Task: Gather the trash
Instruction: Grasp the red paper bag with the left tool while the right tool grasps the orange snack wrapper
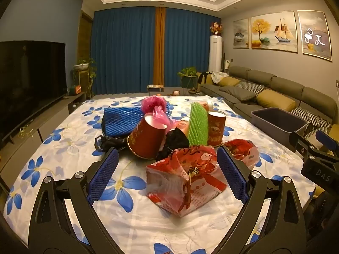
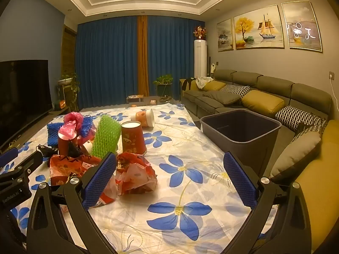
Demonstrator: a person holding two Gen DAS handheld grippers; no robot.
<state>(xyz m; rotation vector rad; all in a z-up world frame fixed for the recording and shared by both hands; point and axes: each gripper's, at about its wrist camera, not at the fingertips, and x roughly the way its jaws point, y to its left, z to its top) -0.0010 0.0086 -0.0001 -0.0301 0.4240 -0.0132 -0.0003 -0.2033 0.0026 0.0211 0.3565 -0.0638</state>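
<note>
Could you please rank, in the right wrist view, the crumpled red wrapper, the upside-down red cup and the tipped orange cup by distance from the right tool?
1. Crumpled red wrapper, beside the left finger.
2. Upside-down red cup, behind it.
3. Tipped orange cup, farthest back.

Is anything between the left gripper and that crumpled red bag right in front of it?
Nothing visible. The left gripper is open, and the crumpled red bag already lies between its blue fingers on the floral cloth. The tipped red paper cup and black bag sit behind it.
</note>
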